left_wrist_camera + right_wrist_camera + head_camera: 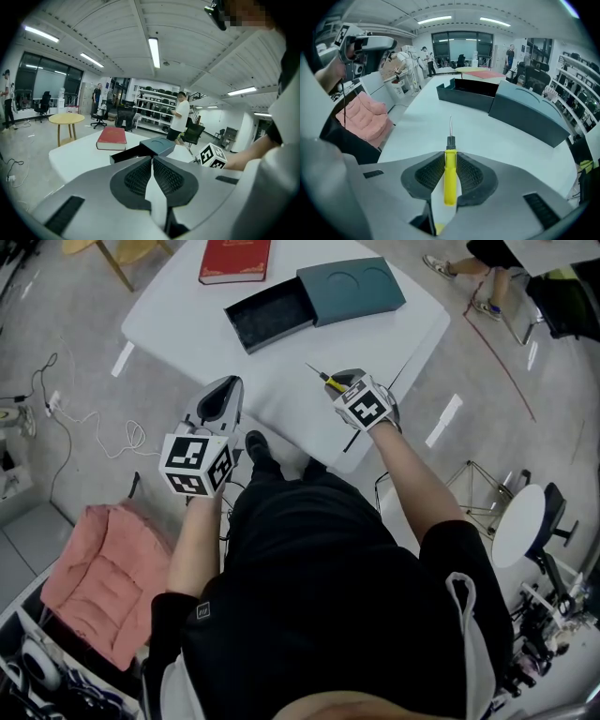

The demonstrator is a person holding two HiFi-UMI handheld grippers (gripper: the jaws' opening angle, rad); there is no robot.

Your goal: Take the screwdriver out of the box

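Over the counter [187, 324], near its front edge, our right gripper [349, 382] pinches the screwdriver [450, 178] in its jaws, well clear of the open box [354, 296]. Our left gripper [153, 165] has its jaws closed on nothing. Next we should lay the screwdriver down softly and let go.

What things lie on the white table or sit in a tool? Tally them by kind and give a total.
Red book: 1
Box tray: 1
Box sleeve: 1
Screwdriver, in the right tool: 1
Total: 4
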